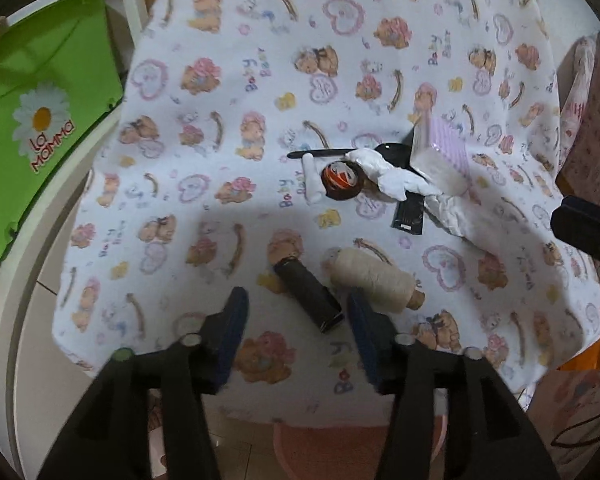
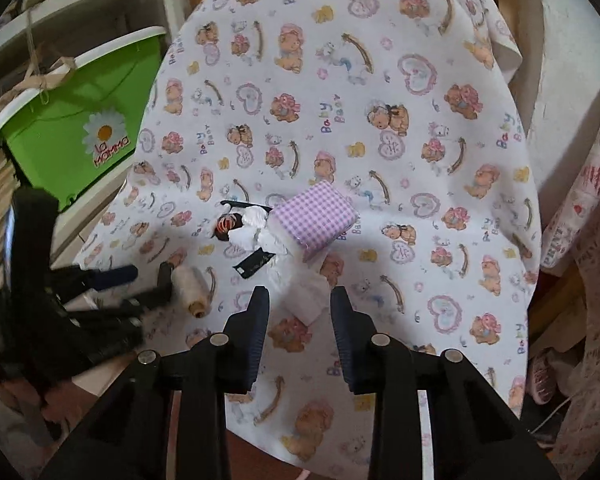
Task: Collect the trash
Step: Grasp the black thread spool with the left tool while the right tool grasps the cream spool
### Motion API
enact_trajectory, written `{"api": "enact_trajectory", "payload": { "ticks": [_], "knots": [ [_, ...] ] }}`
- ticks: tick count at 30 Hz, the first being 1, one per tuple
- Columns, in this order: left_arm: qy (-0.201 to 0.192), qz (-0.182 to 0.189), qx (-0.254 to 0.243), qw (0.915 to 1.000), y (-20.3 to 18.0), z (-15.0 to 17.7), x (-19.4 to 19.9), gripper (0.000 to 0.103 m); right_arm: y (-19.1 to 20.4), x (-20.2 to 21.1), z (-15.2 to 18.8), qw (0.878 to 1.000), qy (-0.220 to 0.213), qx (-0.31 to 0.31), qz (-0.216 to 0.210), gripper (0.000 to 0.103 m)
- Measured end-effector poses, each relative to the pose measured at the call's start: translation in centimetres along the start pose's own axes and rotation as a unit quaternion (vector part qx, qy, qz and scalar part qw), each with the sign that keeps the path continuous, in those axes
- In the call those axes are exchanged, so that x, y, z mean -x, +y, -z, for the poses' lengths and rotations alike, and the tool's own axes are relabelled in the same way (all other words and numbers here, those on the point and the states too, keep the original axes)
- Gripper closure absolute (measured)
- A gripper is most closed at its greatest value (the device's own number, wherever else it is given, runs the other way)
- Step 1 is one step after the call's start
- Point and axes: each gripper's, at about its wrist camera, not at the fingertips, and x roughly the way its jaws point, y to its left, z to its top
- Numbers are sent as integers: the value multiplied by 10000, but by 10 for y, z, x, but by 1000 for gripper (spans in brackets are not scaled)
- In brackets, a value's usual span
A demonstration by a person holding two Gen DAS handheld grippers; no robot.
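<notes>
left fingers [image 1: 296,312] part-open around dark spool [image 1: 309,295], right fingers [image 2: 300,312] flanking tissue [image 2: 306,294]

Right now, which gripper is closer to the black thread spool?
Left. The left gripper has the black thread spool between its open fingers; the right gripper is off by the crumpled white tissue.

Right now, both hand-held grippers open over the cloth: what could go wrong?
1. The left hand-held gripper brackets the dark thread spool, with the cream spool touching its right finger. Spools may not be trash, and round ones could roll off.
2. The right hand-held gripper frames crumpled white paper lying flat on the loose bear-print cloth; closing might pinch the cloth and drag the purple checked pack.
</notes>
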Motion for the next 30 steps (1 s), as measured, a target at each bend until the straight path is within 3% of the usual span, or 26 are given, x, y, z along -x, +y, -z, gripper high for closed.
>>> {"api": "enact_trajectory", "payload": {
  "ticks": [8,14,18,22,27,30],
  "knots": [
    [-80,163,146,9997,8,3,-9,49,-7,-8,-2,9998,72,-120,151,69],
    [171,543,444,9974,32,4,-7,86,-8,-3,-6,9996,-27,-252,152,69],
    [111,559,701,9959,54,7,5,95,-1,-5,-9,9995,-53,-292,76,69],
    [-148,569,782,9952,66,6,26,97,14,-11,-13,9998,93,-172,-61,69],
    [-572,891,1035,9890,83,4,54,97,42,-31,-19,9987,310,162,-381,69],
    [-837,566,981,9900,81,0,62,97,55,-45,-21,9978,440,341,-367,61]
  ]
}}
